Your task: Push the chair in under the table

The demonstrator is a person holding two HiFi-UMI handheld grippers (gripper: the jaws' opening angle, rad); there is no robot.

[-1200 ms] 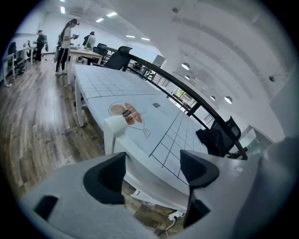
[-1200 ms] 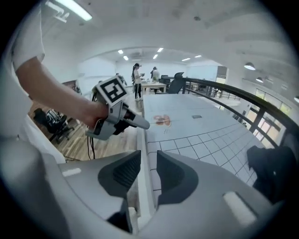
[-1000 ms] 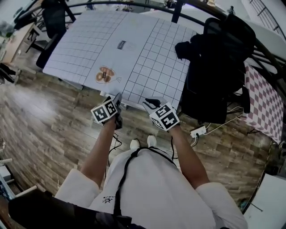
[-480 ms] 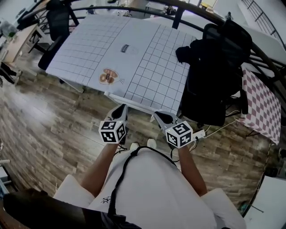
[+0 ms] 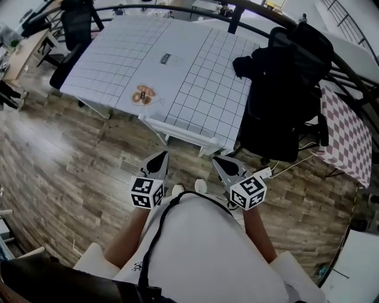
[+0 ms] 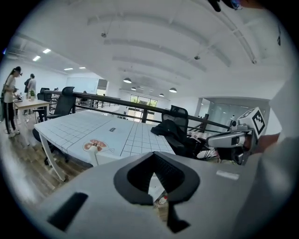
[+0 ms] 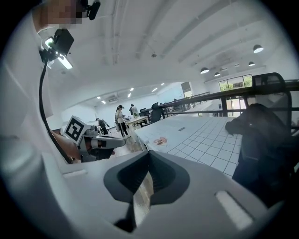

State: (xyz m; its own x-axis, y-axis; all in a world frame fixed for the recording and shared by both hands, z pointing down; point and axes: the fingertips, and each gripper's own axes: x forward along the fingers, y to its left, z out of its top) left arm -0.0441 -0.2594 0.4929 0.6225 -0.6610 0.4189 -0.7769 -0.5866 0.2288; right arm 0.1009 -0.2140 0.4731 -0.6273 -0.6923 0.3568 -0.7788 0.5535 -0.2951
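Note:
The white chair [image 5: 177, 131] stands tucked at the near edge of the white gridded table [image 5: 148, 53]; only its back rail shows, with one post [image 6: 96, 156] in the left gripper view. My left gripper [image 5: 159, 158] [image 6: 158, 161] hangs close to my body, clear of the chair, its jaws just closed and shut on nothing. My right gripper [image 5: 224, 163] [image 7: 148, 158] is level with it, also shut and empty. Each gripper shows in the other's view: the right gripper [image 6: 229, 140] and the left gripper [image 7: 100, 142].
A black office chair [image 5: 284, 89] draped with dark clothing stands at the table's right end. A power strip [image 5: 263, 173] lies on the wooden floor by my right gripper. A checked cloth [image 5: 346, 136] covers a table far right. A black railing [image 5: 177, 7] runs behind.
Both grippers have drawn back from the table's near edge toward my body and risen. Their jaws have closed. The chair's back rail now shows uncovered at the table edge.

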